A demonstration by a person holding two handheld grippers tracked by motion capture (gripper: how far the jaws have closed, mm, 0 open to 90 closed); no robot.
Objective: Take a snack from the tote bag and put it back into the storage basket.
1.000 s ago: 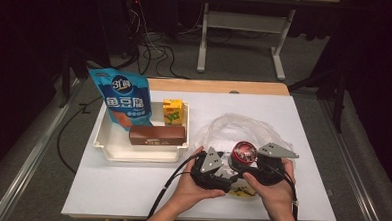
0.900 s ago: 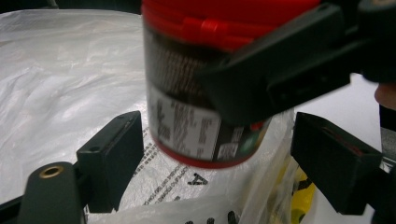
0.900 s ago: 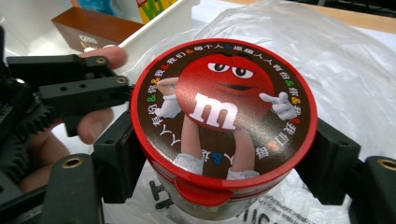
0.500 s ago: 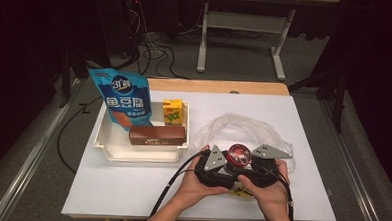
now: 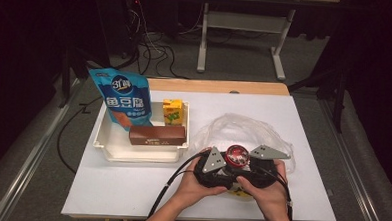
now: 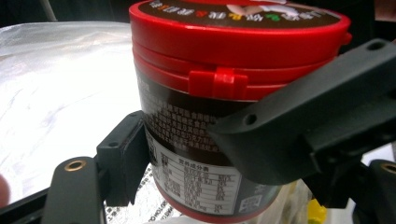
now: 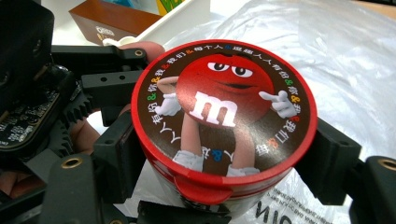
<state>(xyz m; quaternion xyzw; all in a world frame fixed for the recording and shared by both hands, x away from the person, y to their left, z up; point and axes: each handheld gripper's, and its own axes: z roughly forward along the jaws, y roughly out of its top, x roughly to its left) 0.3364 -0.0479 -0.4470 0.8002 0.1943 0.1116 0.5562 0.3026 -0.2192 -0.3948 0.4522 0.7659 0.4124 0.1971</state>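
Both grippers lowered; right gripper view shows candy tub (image 7: 224,121) lid's cartoon face.

table (image 5: 130,187): white top, with a strip of bare wood along the far edge
tray (image 5: 113,152): white plastic, sits on the left half, snacks inside it
plastic bag (image 5: 243,127): clear and crinkly, spread out flat on the right half, just beside the tray
cables (image 5: 173,177): black, trail across the front toward the near edge
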